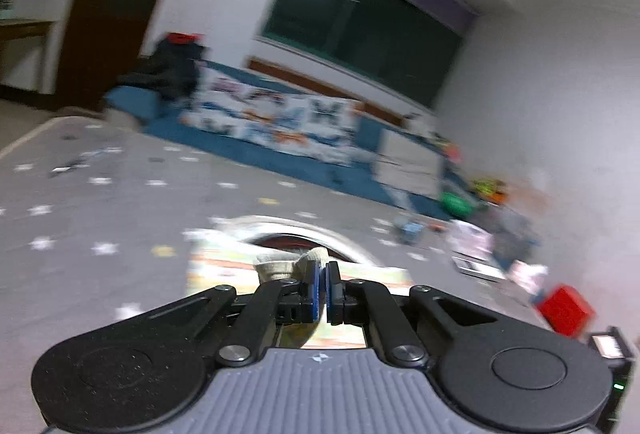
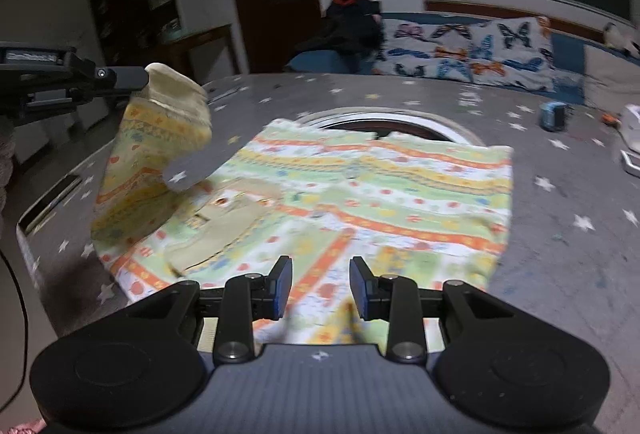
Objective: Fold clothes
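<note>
A small striped garment (image 2: 360, 194) in green, yellow, orange and white lies on the grey star-patterned mat (image 2: 560, 234). My left gripper (image 1: 323, 288) is shut on the garment's beige sleeve cuff (image 1: 280, 266). In the right wrist view the left gripper (image 2: 136, 80) holds that cuff (image 2: 176, 90) lifted above the mat at the left, with the sleeve (image 2: 148, 162) hanging down. My right gripper (image 2: 320, 288) is open and empty, low over the garment's near edge.
A round white-rimmed opening (image 2: 392, 122) lies in the mat behind the garment. A blue sofa with a butterfly cushion (image 2: 472, 50) and dark clothes (image 2: 352, 26) stands behind. A small blue object (image 2: 554, 116) and a white item (image 2: 632, 138) lie at the right. A red box (image 1: 564, 308) shows in the left wrist view.
</note>
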Tool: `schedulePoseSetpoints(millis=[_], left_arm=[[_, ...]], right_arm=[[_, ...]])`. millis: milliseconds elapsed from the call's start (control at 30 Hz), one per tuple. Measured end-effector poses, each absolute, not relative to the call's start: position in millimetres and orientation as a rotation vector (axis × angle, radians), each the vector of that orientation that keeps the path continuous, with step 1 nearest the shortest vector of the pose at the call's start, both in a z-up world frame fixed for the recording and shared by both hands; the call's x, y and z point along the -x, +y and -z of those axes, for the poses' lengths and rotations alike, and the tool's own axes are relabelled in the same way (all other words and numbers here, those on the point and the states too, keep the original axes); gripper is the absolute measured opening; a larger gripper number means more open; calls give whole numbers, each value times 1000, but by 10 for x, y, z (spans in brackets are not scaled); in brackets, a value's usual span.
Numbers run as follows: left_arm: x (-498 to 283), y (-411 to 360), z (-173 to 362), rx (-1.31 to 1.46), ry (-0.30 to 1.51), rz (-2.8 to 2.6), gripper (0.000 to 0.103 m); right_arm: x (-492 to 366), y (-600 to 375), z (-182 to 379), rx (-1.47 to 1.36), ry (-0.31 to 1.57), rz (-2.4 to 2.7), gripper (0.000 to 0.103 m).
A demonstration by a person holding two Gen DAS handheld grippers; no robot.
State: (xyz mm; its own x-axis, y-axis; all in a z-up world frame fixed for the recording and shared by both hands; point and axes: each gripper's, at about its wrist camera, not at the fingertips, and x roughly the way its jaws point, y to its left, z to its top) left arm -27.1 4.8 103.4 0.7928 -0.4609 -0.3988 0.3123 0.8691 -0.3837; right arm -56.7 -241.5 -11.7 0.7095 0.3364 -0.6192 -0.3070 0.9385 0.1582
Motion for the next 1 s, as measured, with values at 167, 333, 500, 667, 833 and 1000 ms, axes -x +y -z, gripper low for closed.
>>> schedulePoseSetpoints(millis=[167, 333, 500, 667, 833, 1000], left_arm=[[208, -487, -924, 267, 540, 580, 3], [119, -853, -581, 230, 630, 656, 4], [152, -913, -292, 212, 720, 680, 7], [268, -582, -306, 223, 709, 634, 13], [432, -48, -346, 188, 681, 494, 24], [632, 392, -271, 152, 695, 380, 38]], right_arm=[[624, -2670, 122, -95, 690, -291, 31], [659, -2834, 139, -147, 694, -249, 31], [655, -2911, 142, -185, 697, -229, 31], [565, -2811, 187, -189, 717, -261, 31], [432, -2666, 279, -171, 744, -289, 31], [298, -2521, 370, -152, 771, -317, 31]])
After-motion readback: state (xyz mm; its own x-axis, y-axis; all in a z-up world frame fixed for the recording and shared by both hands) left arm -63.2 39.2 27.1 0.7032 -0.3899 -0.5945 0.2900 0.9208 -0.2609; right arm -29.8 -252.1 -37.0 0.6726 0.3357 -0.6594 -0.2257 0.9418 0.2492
